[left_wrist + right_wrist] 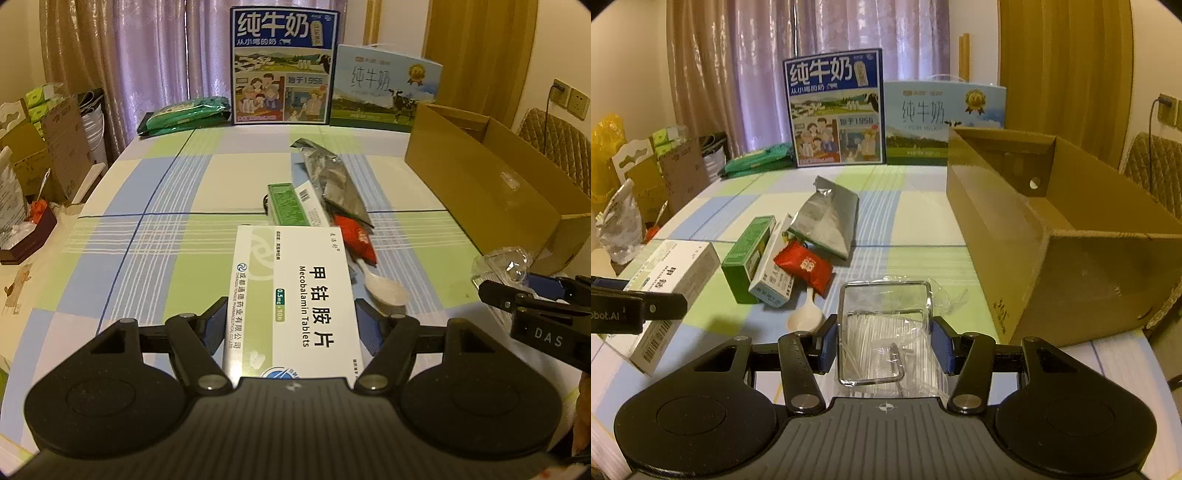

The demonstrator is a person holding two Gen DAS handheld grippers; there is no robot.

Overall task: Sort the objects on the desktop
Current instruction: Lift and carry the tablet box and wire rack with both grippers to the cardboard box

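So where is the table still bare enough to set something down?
Bare checked cloth lies left of the Mecobalamin box, back to the green packet, and between the silver pouch and cardboard box. The centre cluster is crowded.

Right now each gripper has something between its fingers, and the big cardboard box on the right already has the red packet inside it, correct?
Not quite. The red packet lies on the tablecloth beside the white spoon, not in the cardboard box, as the right wrist view shows. The rest holds.
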